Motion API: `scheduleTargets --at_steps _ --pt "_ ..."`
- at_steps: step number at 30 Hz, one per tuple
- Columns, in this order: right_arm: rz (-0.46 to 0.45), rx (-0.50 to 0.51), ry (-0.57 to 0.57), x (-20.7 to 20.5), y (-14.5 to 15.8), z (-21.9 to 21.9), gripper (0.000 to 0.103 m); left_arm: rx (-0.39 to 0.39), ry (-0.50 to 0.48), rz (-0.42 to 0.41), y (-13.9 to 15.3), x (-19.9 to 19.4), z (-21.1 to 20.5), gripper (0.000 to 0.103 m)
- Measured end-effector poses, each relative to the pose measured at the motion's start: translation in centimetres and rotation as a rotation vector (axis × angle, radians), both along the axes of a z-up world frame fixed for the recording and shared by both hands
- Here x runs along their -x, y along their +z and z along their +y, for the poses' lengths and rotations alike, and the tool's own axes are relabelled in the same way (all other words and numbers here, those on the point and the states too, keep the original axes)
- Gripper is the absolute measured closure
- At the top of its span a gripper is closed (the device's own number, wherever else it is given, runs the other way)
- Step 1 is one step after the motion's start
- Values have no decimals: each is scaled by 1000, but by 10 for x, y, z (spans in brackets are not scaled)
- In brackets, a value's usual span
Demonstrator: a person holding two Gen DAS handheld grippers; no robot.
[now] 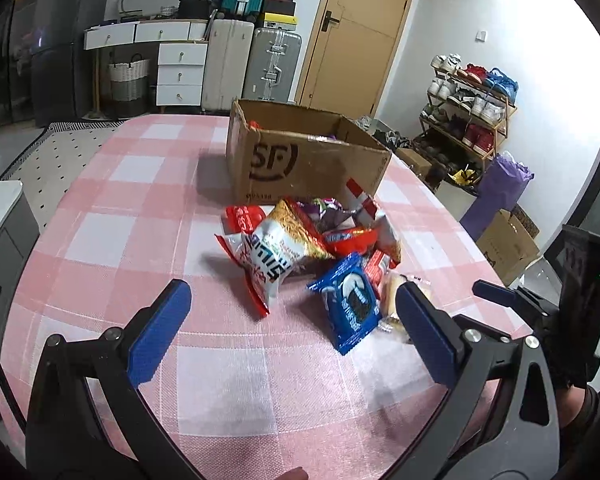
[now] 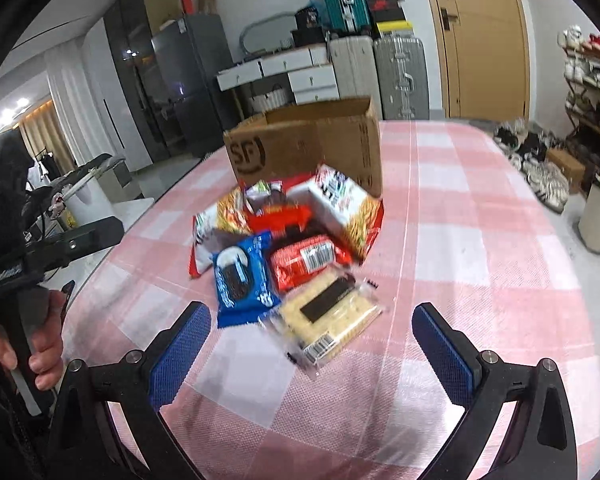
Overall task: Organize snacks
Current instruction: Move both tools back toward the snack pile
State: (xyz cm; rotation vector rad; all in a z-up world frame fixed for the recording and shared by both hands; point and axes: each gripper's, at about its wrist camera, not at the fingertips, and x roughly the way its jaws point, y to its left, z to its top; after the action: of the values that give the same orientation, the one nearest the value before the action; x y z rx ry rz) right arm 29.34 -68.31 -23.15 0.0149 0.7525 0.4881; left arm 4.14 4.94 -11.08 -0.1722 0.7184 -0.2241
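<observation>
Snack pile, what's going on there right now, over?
Left hand-held gripper open, empty. Right hand-held gripper open, empty. Snack pile loose on the table before the cardboard box. Nothing in the way.

The cardboard box (image 1: 300, 160) at the far side of the snack heap bears a dark "SF" logo on its near face; the print on the snack packets is too blurred to read.
</observation>
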Motion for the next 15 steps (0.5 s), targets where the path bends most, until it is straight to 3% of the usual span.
scheduleTargets --at_steps 6,15 --pt "58 25 -7 -16 -21 10 1 26 -6 46 -22 -14 2 1" --pt "182 -27 -101 -47 -38 9 1 48 -15 82 -49 -29 7 1"
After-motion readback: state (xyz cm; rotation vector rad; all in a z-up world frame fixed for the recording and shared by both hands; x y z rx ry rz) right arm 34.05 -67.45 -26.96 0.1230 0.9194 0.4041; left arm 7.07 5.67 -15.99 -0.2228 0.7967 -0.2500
